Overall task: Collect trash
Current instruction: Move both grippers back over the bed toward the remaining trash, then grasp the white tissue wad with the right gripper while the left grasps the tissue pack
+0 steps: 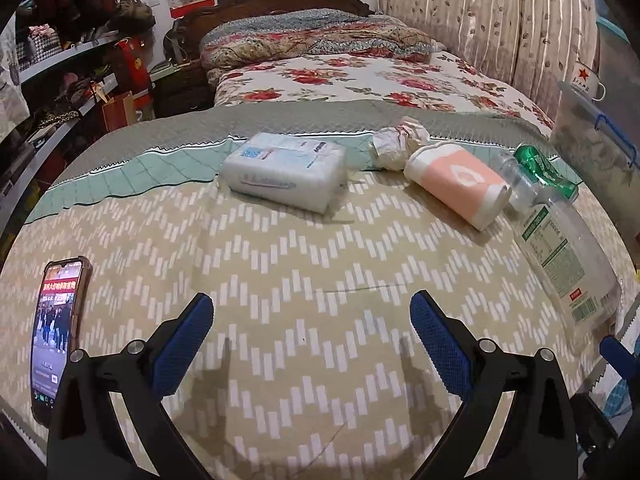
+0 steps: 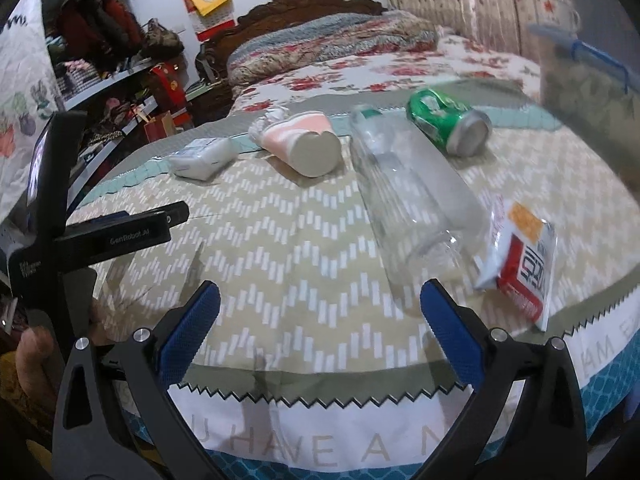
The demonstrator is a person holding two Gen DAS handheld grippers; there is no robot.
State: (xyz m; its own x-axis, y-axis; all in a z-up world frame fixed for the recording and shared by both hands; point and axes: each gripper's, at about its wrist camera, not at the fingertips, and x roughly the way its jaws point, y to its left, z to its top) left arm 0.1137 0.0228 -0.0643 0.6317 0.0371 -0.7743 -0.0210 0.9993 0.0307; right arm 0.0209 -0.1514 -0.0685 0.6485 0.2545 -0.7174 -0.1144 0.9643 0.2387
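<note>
One tissue pack point(image 1: 284, 170); one cup point(image 1: 456, 184), one bottle point(image 1: 560, 248), one can point(image 2: 450, 124), one wrapper point(image 2: 520, 260), one phone point(image 1: 56, 332)

Crumpled paper wad point(image 1: 396, 142) behind pink-white cup point(image 1: 456, 184), cup on side. Clear plastic bottle point(image 2: 408, 196) lying flat. Dented green can point(image 2: 448, 126) beyond bottle. Red-white wrapper point(image 2: 520, 260) by bottle base.

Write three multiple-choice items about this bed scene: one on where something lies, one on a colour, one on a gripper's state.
1. Where does the phone lie in the left wrist view?
A. left of the left gripper
B. against the can
C. on the pillow

2. What colour is the can?
A. red
B. green
C. blue

3. How is the right gripper?
A. shut on the bottle
B. shut on nothing
C. open, empty

Key: 1 A, the phone sits at the left edge; 2 B, its body is green; 3 C, the jaws stand apart short of the clear bottle.
</note>
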